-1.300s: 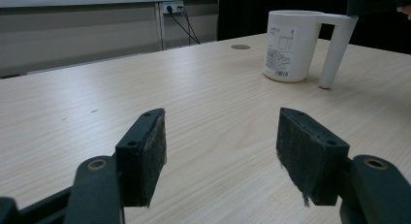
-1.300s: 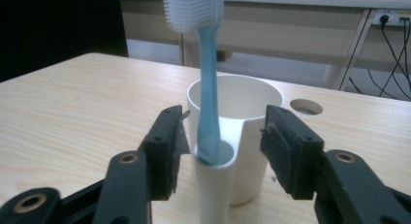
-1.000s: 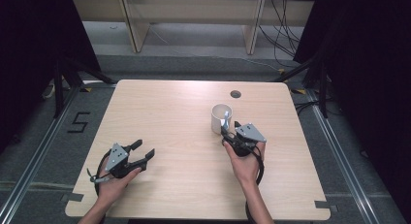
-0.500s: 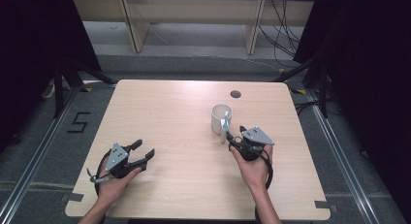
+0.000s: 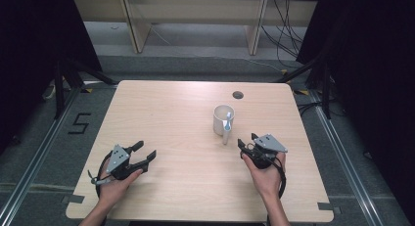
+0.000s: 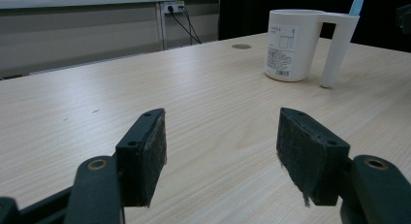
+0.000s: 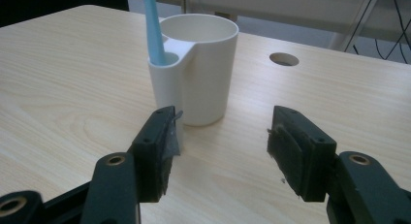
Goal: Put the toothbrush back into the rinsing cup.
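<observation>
Table (image 5: 161,108): light wood top, rounded corners, round cable hole (image 5: 238,95) nr far edge.
Floor (image 5: 58,152): grey, "5" (image 5: 79,124) marked left of table, metal rails either side.
Behind: pale wood shelf legs (image 5: 132,25), black cables (image 5: 286,30).
Sides: black curtains (image 5: 29,40), dark.

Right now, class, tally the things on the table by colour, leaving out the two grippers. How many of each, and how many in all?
White: 1, the cup with its hollow side holder.
Light blue: 1, the toothbrush handle standing in that holder.
Total: 2.
</observation>
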{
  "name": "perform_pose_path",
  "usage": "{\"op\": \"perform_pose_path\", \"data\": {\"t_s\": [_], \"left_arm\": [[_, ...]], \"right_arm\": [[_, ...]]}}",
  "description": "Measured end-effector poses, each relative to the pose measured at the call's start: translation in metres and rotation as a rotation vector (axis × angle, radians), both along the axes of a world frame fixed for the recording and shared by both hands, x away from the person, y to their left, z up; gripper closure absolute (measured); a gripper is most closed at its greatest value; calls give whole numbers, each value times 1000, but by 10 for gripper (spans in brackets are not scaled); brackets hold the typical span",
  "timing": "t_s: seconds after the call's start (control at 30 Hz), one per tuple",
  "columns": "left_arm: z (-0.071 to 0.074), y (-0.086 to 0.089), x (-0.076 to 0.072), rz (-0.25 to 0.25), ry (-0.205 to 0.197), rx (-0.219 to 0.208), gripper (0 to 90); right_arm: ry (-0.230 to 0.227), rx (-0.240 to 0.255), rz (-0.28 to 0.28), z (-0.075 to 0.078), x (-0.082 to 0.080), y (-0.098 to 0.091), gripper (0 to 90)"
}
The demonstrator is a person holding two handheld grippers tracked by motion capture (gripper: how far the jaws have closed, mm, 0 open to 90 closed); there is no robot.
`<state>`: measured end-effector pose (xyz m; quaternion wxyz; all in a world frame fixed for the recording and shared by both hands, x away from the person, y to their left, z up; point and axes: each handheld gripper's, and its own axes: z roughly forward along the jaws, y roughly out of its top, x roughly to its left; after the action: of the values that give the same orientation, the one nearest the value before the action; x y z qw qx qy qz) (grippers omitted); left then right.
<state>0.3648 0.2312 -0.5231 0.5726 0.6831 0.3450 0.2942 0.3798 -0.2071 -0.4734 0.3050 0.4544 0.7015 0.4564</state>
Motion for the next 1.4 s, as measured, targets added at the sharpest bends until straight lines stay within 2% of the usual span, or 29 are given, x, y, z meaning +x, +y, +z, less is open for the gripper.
{"op": "perform_pose_path", "data": {"t_s": [0.03,0.1,0.17,0.2,0.23,0.27,0.33,0.37,0.4,0.43,0.47,0.5,0.57,0.67,0.7,0.73,0.77,0.83,0.9,0.97,1.0,1.03,1.07,1.2,1.27,1.3,1.37,1.4], "left_arm": [[0,0,0,1,1,-2,348],[0,0,0,1,1,-3,348],[0,0,0,0,0,-1,348],[0,0,0,0,0,0,348],[0,0,0,0,0,1,348],[0,0,0,1,0,1,348],[0,0,0,1,-1,1,348],[0,0,0,1,-1,2,348],[0,0,0,1,-1,2,348],[0,0,0,1,-1,3,348],[0,0,0,1,0,4,348],[0,0,0,1,0,4,348],[0,0,0,2,1,6,348],[0,-1,0,2,0,6,348],[0,-1,0,2,0,7,348],[0,-1,0,2,0,8,349],[0,-1,0,2,0,8,348],[0,-1,0,3,1,6,348],[0,-1,0,3,1,5,348],[0,0,0,3,1,6,348],[0,-1,0,2,1,6,348],[0,-1,0,2,1,6,348],[0,-1,0,2,1,6,348],[0,-1,0,3,1,6,348],[0,-1,0,2,1,7,348],[0,-1,0,3,1,7,348],[0,-1,0,2,1,7,348],[0,-1,0,3,2,6,348]], "right_arm": [[2,-14,-5,-1,-2,-4,436],[10,-7,1,-2,-4,-7,437],[-3,-8,-12,-3,-5,-9,436],[8,10,-24,-4,-7,-9,436],[11,-9,3,-4,-6,-13,436],[12,-15,-17,-4,-9,-15,436],[11,-9,-24,-6,-12,-19,436],[33,4,-44,-7,-15,-18,436],[18,-6,-29,-8,-14,-21,436],[29,-11,-37,-8,-16,-23,436],[33,5,-41,-10,-17,-24,436],[19,-12,-50,-11,-19,-27,436],[15,-10,-49,-13,-21,-32,437],[20,-4,-62,-15,-26,-38,437],[39,-3,-83,-14,-30,-39,437],[10,-16,-78,-16,-29,-42,437],[38,6,-91,-16,-33,-42,438],[28,10,-71,-18,-33,-46,438],[34,-13,-82,-18,-36,-51,438],[35,-6,-87,-20,-39,-53,438],[43,-3,-107,-21,-41,-54,439],[22,-20,-99,-22,-41,-56,438],[46,-2,-103,-23,-43,-56,438],[44,-12,-102,-25,-47,-60,439],[54,7,-123,-28,-51,-59,439],[39,-7,-111,-29,-50,-61,439],[42,21,-114,-30,-52,-60,439],[20,-7,-109,-30,-51,-62,439]]}}
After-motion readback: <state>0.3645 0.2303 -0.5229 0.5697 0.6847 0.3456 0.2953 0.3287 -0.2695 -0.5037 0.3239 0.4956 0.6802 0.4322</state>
